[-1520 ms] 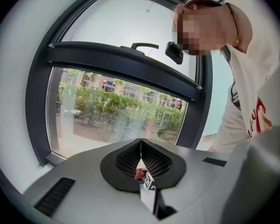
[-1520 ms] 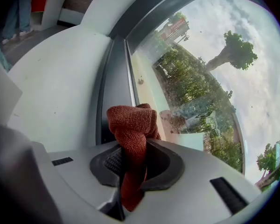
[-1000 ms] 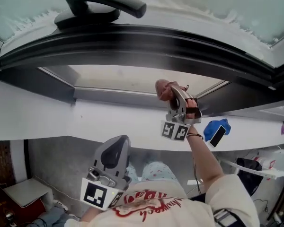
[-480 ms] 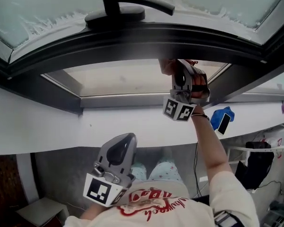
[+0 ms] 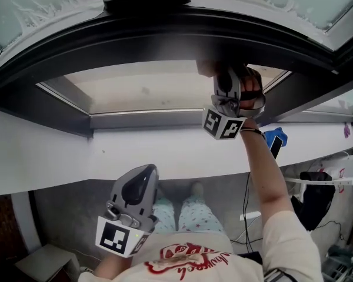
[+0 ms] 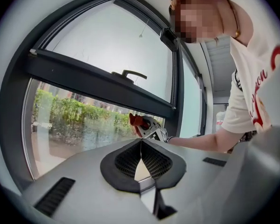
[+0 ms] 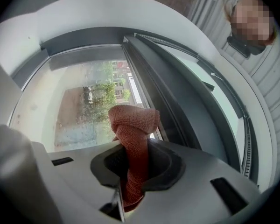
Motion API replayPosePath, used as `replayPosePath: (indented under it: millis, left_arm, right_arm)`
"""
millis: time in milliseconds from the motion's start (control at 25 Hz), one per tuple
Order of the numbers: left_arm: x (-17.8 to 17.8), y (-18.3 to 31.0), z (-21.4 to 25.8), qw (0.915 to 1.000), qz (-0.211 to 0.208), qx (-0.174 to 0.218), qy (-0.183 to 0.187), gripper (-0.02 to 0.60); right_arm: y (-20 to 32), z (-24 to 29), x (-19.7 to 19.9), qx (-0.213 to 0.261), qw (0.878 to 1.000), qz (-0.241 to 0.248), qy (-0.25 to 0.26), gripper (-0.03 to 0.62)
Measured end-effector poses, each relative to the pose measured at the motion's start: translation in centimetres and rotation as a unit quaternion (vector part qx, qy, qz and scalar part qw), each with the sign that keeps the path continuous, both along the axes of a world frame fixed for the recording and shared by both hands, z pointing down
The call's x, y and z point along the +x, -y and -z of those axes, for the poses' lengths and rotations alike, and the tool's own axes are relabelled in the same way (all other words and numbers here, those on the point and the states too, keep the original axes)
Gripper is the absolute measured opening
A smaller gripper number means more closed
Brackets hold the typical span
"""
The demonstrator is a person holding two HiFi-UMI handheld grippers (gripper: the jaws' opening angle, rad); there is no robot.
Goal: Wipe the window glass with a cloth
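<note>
Right gripper clamps a rust-red woven cloth, held up at the lower window glass. Dark grey frame bar just above. Left gripper closed, empty, well below.

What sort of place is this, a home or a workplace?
Probably a room in a home: a dark-framed window with a lever handle, a white sill below it, and a green hedge outside the glass. The right gripper holds a red cloth.
</note>
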State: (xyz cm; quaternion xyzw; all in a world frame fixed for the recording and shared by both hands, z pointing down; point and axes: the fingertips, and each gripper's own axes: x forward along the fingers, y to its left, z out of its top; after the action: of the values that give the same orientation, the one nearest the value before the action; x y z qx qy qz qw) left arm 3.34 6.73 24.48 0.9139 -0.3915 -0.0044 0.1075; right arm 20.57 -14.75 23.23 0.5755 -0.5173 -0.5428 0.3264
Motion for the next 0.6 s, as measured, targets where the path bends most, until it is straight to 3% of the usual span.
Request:
replayPosePath:
  millis: [160,600]
  left_arm:
    - [1.9,1.3,-1.4,0.9994,0.03,-0.006,-0.019,0.021]
    - [4.5,1.0,-3.4,0.996,0.087,-0.007,-0.019,0.021]
  right_arm:
    - [0.2,-0.7,0.1,0.009,0.999,0.032,0.006,0.064]
    - [-0.1,-4.6,0.2,-0.014,0.996,0.073,0.047,0.063]
